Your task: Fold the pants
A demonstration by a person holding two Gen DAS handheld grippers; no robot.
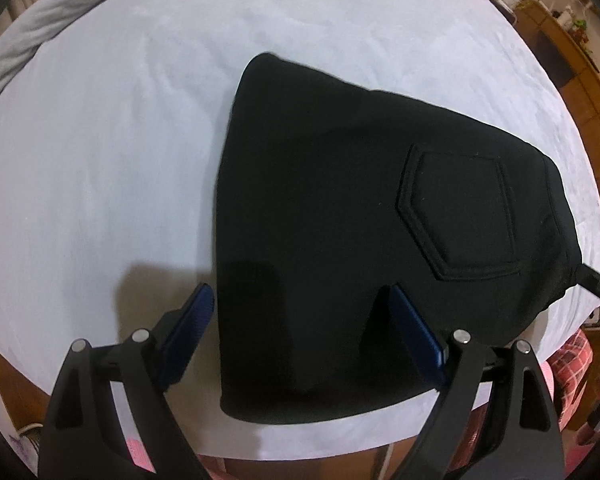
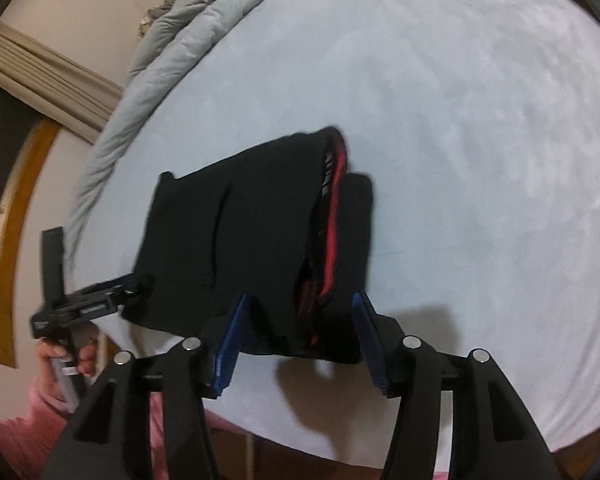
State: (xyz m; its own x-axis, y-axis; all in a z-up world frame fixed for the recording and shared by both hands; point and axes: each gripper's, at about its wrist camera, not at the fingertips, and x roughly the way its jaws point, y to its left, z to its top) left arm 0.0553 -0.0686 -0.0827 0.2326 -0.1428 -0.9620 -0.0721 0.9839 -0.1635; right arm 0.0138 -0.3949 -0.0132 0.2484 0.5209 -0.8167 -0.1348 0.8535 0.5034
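Observation:
Black pants (image 1: pixel 340 216) lie folded into a compact stack on the pale sheet (image 1: pixel 100 160), back pocket (image 1: pixel 460 216) facing up. My left gripper (image 1: pixel 302 312) is open and hangs just over the stack's near left corner, one blue pad off the cloth and the other above it. In the right wrist view the pants (image 2: pixel 252 232) show a red waistband (image 2: pixel 334 216) at their open end. My right gripper (image 2: pixel 300 324) is open, and that waistband end sits loosely between its blue pads. A hand (image 2: pixel 60 356) holds the left gripper (image 2: pixel 134 286) at the stack's far corner.
A grey duvet (image 2: pixel 188 28) is bunched along the far side of the bed. The bed's near edge runs just below both grippers. Wooden furniture (image 1: pixel 572 64) stands to the right, and a pink plaid sleeve (image 1: pixel 572 360) shows beside the bed. A curtain (image 2: pixel 40 80) hangs on the wall.

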